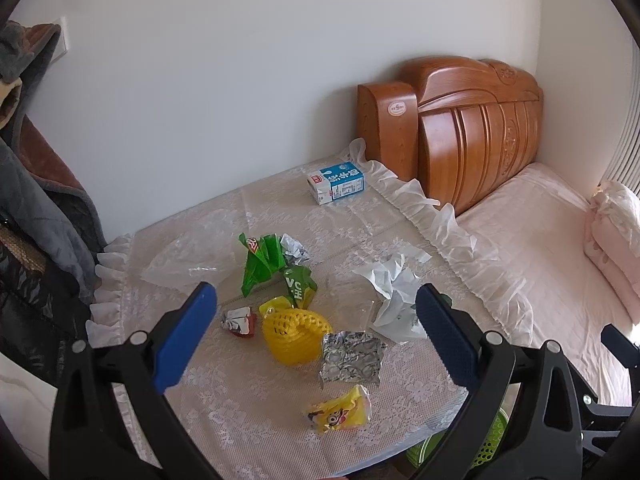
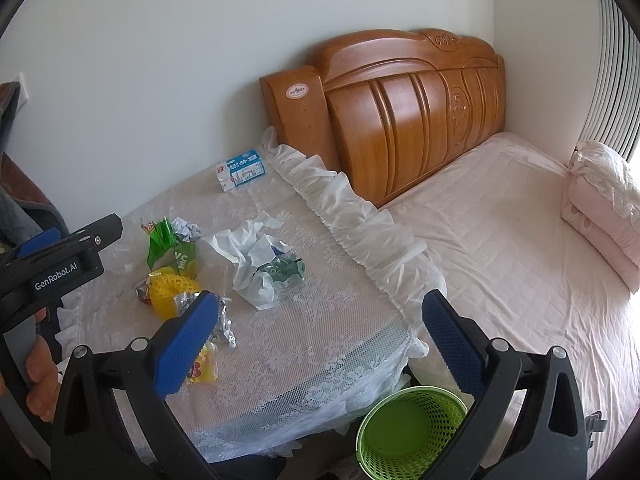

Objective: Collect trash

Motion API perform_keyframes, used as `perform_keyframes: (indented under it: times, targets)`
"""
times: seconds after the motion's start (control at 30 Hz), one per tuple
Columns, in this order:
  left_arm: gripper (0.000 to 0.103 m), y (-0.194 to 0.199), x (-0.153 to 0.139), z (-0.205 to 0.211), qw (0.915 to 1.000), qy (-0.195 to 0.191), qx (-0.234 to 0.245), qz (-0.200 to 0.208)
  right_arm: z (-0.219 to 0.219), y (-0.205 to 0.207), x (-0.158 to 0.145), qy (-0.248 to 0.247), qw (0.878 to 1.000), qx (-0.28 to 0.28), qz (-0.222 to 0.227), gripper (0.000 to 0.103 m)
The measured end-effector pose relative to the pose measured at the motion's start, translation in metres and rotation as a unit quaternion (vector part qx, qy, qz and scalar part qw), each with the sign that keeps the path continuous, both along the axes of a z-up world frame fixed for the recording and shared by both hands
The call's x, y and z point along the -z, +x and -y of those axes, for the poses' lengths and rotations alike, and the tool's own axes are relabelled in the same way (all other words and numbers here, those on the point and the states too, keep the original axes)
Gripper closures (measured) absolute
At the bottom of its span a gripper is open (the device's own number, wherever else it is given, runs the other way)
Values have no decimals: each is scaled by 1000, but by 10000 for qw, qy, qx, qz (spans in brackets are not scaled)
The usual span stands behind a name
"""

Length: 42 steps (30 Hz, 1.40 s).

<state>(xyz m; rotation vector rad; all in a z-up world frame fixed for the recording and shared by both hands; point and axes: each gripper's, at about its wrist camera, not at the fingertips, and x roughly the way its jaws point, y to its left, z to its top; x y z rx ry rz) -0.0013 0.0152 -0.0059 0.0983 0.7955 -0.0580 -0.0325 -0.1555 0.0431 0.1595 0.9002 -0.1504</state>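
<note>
the table (image 1: pixel 248 412) wears a white lace cloth, open-meshed and matt, with a sheer ruffled edge. the headboard (image 2: pixel 404 120) is carved wood under a glossy varnish. the bed sheet (image 2: pixel 520 248) is pale pink cloth, matt and faintly creased. the bin (image 2: pixel 408 432) is green plastic, perforated, with a slight sheen. the foil packet (image 1: pixel 352 356) looks metallic, crinkled and shiny. the green wrappers (image 1: pixel 264 260) are glossy plastic film. the yellow net (image 1: pixel 296 332) is a foam-like mesh, matt. the crumpled tissue (image 1: pixel 392 284) is soft white paper. the milk carton (image 1: pixel 336 182) is smooth printed card. both grippers carry textured blue pads (image 1: pixel 184 340) on matt black plastic.
</note>
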Motion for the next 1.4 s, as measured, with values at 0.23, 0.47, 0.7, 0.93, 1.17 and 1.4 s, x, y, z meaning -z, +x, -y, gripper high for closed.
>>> perform_keyframes:
  times: [0.23, 0.47, 0.7, 0.93, 1.17, 1.4]
  targets:
    - [8, 1, 0, -2, 10000, -11, -25, -4, 0, 0, 3, -5, 10000, -4, -18, 2]
    - [8, 1, 2, -2, 10000, -9, -41, -22, 0, 1, 4, -9, 10000, -13, -37, 2]
    - [8, 1, 3, -2, 10000, -7, -44, -27, -1, 1, 6, -12, 10000, -24, -64, 2]
    - [8, 1, 4, -3, 10000, -9, -54, -40, -2, 2, 8, -27, 9999, -42, -113, 2]
    - [8, 1, 5, -2, 10000, -3, -50, -52, -2, 2, 9, -48, 9999, -49, -129, 2]
    - [8, 2, 4, -3, 10000, -7, -50, -57, -3, 0, 8, -80, 9999, -59, -118, 2]
